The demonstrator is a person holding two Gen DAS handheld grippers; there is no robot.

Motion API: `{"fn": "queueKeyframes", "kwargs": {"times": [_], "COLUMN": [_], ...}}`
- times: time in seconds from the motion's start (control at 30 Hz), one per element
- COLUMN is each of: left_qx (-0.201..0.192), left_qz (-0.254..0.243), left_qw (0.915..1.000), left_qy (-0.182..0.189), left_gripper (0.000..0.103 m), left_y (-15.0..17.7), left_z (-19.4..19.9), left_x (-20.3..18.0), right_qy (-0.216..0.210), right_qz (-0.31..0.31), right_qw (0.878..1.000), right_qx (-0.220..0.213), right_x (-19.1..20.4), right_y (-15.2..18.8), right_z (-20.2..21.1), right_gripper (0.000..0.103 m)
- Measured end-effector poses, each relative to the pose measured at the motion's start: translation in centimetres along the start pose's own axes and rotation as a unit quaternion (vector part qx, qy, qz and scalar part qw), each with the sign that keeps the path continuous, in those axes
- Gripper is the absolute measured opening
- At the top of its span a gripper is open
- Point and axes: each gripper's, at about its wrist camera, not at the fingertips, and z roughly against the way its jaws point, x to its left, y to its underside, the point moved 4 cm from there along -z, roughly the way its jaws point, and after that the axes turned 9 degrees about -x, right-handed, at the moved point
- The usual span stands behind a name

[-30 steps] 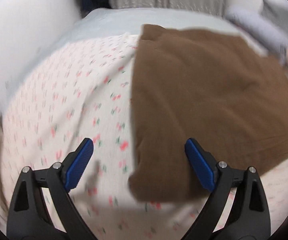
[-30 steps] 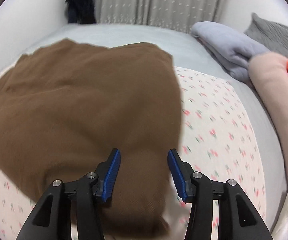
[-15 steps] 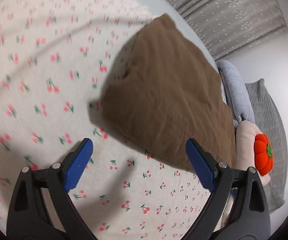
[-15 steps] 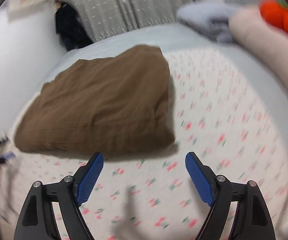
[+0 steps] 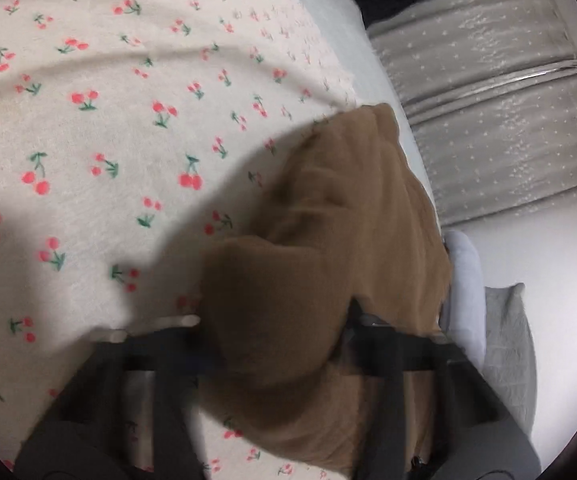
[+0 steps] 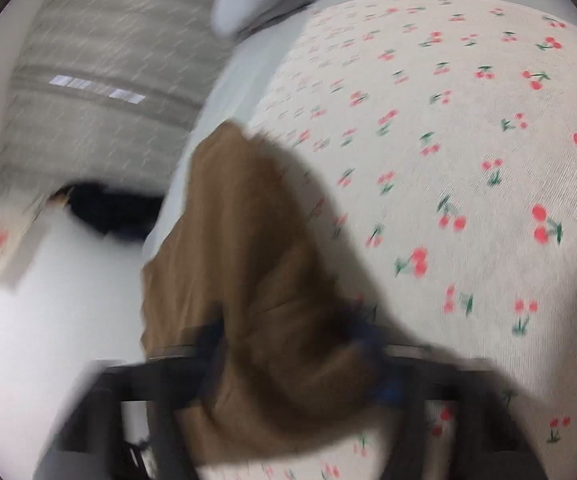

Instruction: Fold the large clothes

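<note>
We see brown garment (image 5: 328,240) bunched on cherry-print blanket (image 5: 108,120), near bed's far edge by grey curtain (image 5: 488,120). Left gripper (image 5: 280,344) jaws just closing, brown fabric wadded between them, clenched on it. Right gripper (image 6: 288,344) same, jaws just closing, fabric pinched, view blurred. Around: pale blue folded cloth (image 5: 464,280), grey pillow (image 5: 512,340) at right; dark item (image 6: 108,208) by wall. We spot 0 containers.
</note>
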Motion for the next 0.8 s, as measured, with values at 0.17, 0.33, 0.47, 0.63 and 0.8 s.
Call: {"fn": "queueKeyframes", "kwargs": {"times": [0.17,0.33,0.47,0.63,0.8], "left_qx": [-0.028,-0.032,-0.002,0.014,0.016], "left_qz": [-0.039,-0.068,-0.093,-0.068,-0.094], "left_qw": [0.9975,0.9929,0.9931,0.9975,0.9953], "left_qy": [0.051,0.092,0.072,0.011,0.01], "left_gripper": [0.025,0.025,0.027,0.054,0.068], "left_y": [-1.1,-0.9,2.7,6.4,5.8], "left_z": [5.6,14.3,18.4,14.5,15.1], "left_x": [-4.9,-4.6,1.6,10.8,9.3], "right_qy": [-0.061,-0.078,-0.044,0.082,0.125], "right_qz": [0.114,0.173,0.174,0.169,0.261], "right_qw": [0.99,0.98,0.983,0.981,0.957], "right_qx": [-0.049,-0.065,-0.029,0.04,-0.023], "right_x": [9.2,10.6,4.9,-6.3,-3.3], "right_y": [-0.3,1.9,5.8,10.4,9.4], "right_z": [7.5,16.1,20.5,17.5,20.9], "right_gripper": [0.018,0.017,0.018,0.04,0.058]}}
